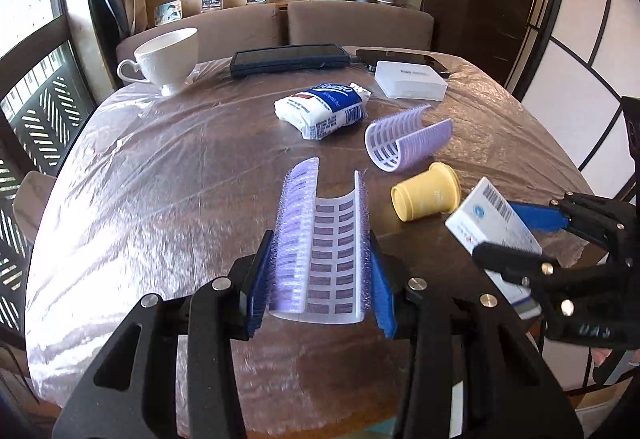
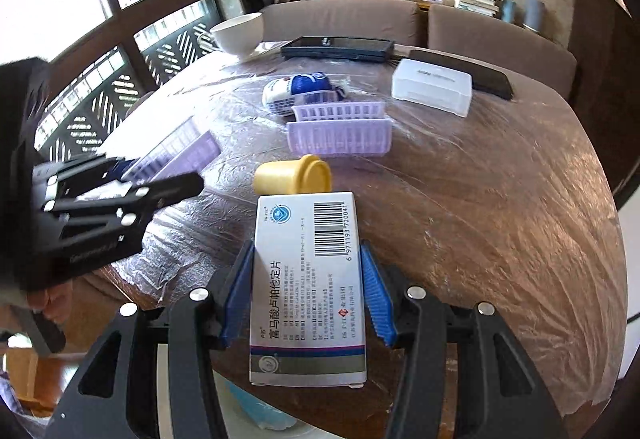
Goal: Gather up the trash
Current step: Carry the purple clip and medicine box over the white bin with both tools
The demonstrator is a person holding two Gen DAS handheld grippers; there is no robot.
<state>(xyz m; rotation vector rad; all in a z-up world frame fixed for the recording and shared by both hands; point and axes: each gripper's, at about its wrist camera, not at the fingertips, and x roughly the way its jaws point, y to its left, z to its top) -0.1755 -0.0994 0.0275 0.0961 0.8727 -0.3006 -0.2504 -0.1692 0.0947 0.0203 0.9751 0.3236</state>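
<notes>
My left gripper is shut on a purple half hair roller and holds it above the table near its front edge. My right gripper is shut on a white medicine box, also seen in the left wrist view, held over the table edge. A second purple roller half, a small yellow cup on its side and a blue-and-white tissue packet lie on the table.
The round table is covered in clear plastic film. At the back stand a white teacup, a dark flat case, a white box and a black phone. Two brown chairs stand behind.
</notes>
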